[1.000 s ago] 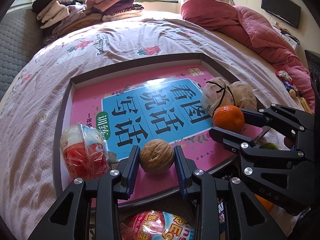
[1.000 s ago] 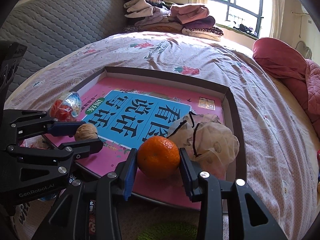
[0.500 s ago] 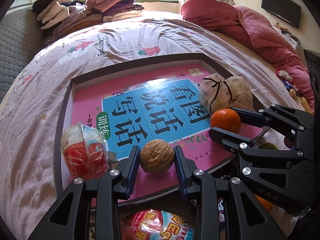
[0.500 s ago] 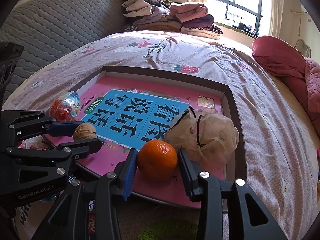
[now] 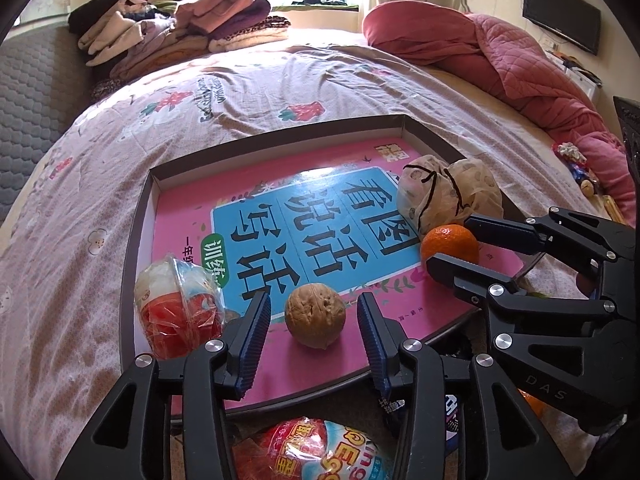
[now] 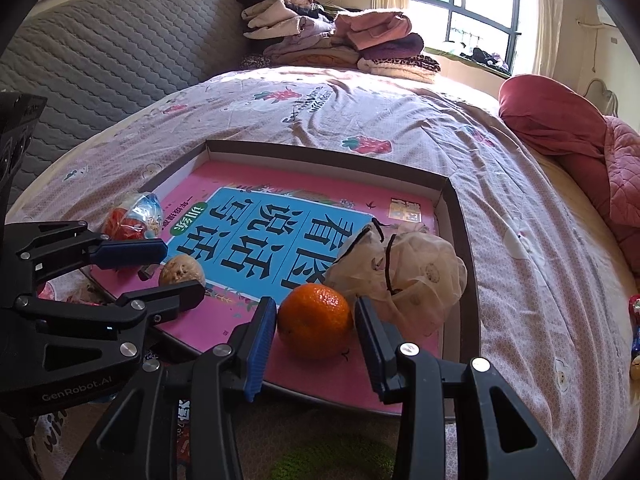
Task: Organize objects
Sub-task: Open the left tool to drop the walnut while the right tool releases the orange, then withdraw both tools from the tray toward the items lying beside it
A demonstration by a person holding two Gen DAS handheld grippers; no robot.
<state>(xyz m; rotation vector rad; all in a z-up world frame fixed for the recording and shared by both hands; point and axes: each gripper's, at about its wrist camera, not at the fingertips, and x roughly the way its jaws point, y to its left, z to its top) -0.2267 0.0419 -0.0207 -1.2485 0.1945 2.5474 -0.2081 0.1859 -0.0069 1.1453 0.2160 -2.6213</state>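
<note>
A shallow box tray [image 5: 136, 224] with a pink and blue printed floor lies on the bed. A walnut [image 5: 315, 315] rests on the tray between the open fingers of my left gripper [image 5: 312, 320], with gaps on both sides. An orange [image 6: 315, 321] sits on the tray between the open fingers of my right gripper [image 6: 314, 322]. The walnut [image 6: 182, 271] and the left gripper [image 6: 160, 276] also show in the right wrist view. The orange [image 5: 450, 243] and the right gripper [image 5: 456, 244] also show in the left wrist view.
A wrapped red snack cup [image 5: 178, 314] stands at the tray's near left. A beige mesh pouch [image 5: 448, 196] lies behind the orange. A snack packet [image 5: 316, 452] lies below the tray's near edge. Folded clothes [image 5: 180, 28] and a red quilt [image 5: 500, 52] lie farther back.
Both grippers have opened. The walnut and the orange, held a second ago, now rest free on the tray; the orange came down beside the pouch.
</note>
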